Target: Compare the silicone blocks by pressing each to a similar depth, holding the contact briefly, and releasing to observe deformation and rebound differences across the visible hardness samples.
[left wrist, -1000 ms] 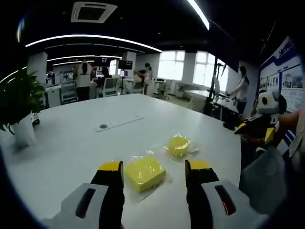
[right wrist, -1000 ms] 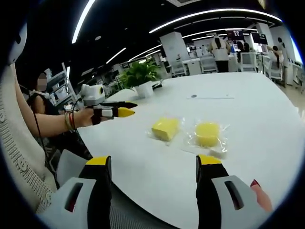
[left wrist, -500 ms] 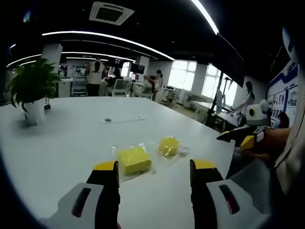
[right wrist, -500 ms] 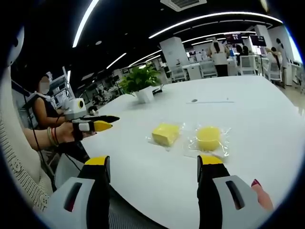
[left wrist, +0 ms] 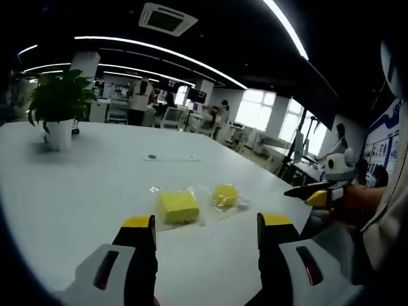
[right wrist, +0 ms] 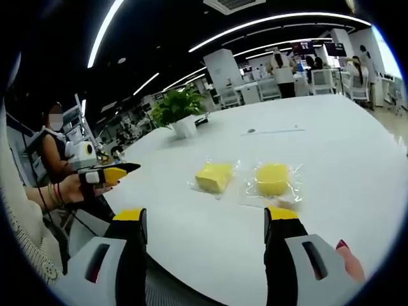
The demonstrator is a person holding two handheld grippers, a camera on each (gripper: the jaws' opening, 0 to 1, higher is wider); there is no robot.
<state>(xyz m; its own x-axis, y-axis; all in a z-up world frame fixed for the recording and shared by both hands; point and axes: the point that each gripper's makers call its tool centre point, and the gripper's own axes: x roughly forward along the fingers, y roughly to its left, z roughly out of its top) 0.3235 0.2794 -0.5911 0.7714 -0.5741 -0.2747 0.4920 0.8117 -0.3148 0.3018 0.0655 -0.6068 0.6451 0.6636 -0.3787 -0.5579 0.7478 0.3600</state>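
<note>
Wide white desk [left wrist: 76,191], glossy. Potted plant [left wrist: 58,105] in a white pot near the far left corner. Small dark round spot [left wrist: 152,157] and a long pale strip [left wrist: 173,159] toward the far edge. Ceiling vent [left wrist: 167,19] overhead, curved light strips [right wrist: 280,22]. People standing at workstations [left wrist: 141,101] beyond the far edge. Bright windows [left wrist: 258,111] behind.
</note>
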